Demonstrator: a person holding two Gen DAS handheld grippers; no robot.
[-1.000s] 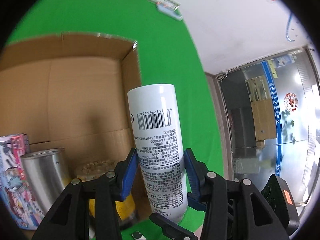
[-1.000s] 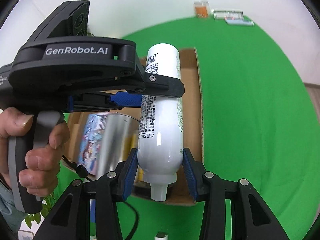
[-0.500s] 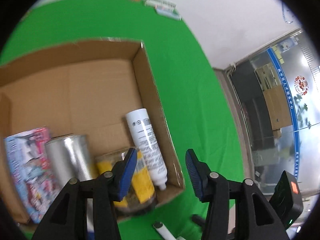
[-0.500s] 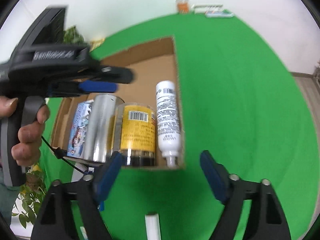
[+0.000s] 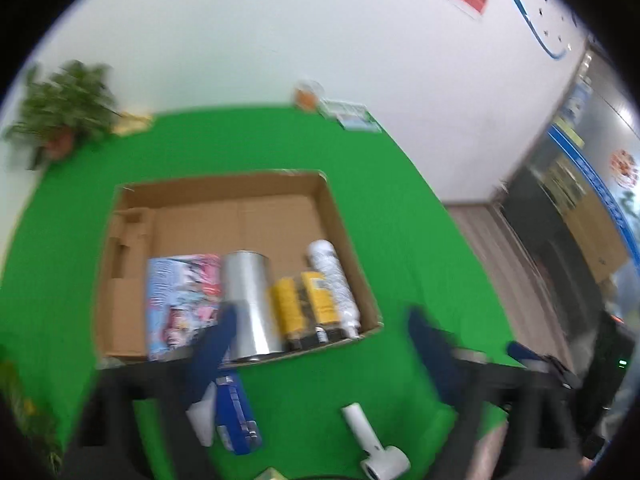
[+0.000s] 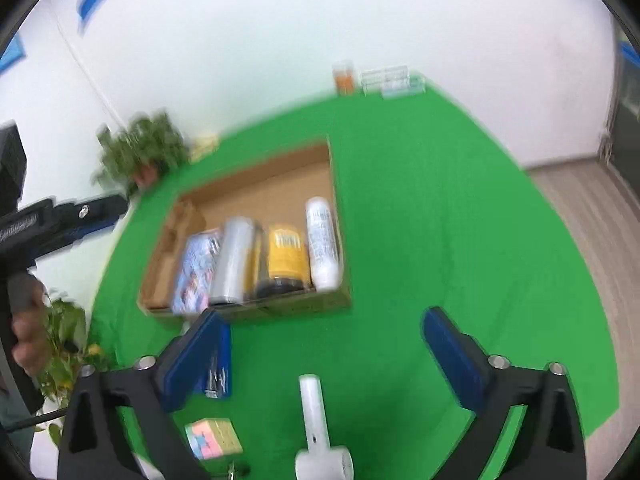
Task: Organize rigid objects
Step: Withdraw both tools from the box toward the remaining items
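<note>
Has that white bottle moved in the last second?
Yes. The white bottle went from held upright between both grippers to lying inside the cardboard box, against its right wall beside the yellow jar.

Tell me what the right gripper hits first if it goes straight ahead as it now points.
Probably the white handheld fan lying on the green cloth, centred between the open right gripper fingers. Past it sits the cardboard box. Depth is unclear through the fisheye.

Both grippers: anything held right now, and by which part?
Nothing held. Left gripper and right gripper are both open and empty; the white cylindrical bottle lies in the cardboard box.
</note>
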